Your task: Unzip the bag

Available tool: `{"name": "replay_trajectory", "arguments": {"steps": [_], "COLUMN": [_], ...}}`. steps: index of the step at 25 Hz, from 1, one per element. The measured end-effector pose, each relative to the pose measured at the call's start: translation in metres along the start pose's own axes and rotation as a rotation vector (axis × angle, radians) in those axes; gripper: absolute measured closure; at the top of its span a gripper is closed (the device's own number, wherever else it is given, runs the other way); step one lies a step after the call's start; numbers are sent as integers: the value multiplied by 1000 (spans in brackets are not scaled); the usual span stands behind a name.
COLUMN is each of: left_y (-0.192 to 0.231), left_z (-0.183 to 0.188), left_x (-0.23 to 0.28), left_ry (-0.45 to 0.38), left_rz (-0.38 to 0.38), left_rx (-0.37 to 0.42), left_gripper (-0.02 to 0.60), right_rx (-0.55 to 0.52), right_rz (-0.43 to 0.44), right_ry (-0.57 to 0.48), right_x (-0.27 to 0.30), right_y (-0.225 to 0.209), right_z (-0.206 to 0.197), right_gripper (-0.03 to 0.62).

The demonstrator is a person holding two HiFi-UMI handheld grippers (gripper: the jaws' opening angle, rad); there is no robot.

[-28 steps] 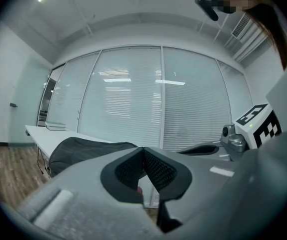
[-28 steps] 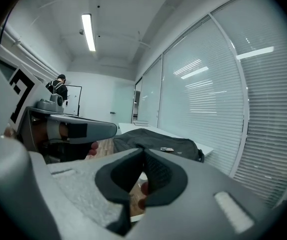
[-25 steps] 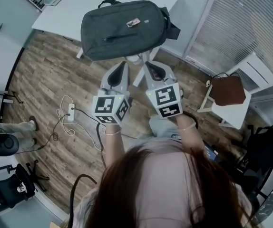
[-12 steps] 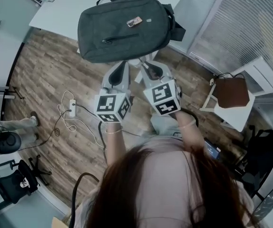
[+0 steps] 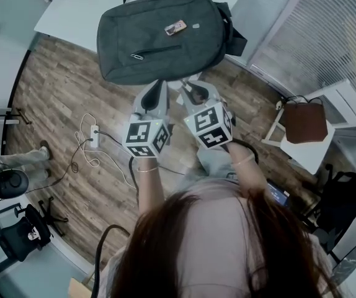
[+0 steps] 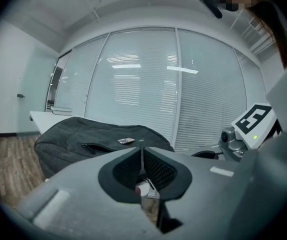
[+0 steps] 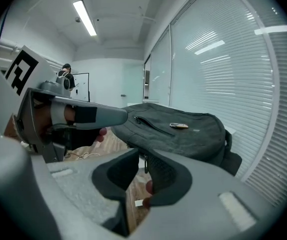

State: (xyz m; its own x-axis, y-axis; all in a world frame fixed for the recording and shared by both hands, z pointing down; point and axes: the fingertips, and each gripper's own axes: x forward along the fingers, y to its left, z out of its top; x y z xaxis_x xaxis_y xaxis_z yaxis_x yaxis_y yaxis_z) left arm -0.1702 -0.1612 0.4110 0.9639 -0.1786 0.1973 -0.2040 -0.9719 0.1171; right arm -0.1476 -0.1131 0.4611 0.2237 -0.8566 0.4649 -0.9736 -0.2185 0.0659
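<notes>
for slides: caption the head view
Left gripper and right gripper, both shut, near a grey backpack on a white table.

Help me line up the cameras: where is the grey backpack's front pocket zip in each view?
Head view: front pocket zip, upper middle, on the backpack's top face.
Left gripper view: left of centre, on the backpack's near slope.
Right gripper view: near centre, slanting across the backpack.
Shared landmark: the small tan tag lying on the backpack just past the zip.
</notes>
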Motion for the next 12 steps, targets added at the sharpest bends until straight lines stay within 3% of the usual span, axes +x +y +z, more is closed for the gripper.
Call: {"name": "replay_trajectory", "arguments": {"steps": [12], "left_y": [9], "left_z": [-27], "left_x": [30], "left_ry": [56], "left_rz": [11], "left_rx": [-8], "left_gripper": [569], "right_rx": [16], "right_rz": [46], "right_ry": [53], "right_x": [34], "right_y": [-3], "right_z": [-25], "right_gripper": [523]}}
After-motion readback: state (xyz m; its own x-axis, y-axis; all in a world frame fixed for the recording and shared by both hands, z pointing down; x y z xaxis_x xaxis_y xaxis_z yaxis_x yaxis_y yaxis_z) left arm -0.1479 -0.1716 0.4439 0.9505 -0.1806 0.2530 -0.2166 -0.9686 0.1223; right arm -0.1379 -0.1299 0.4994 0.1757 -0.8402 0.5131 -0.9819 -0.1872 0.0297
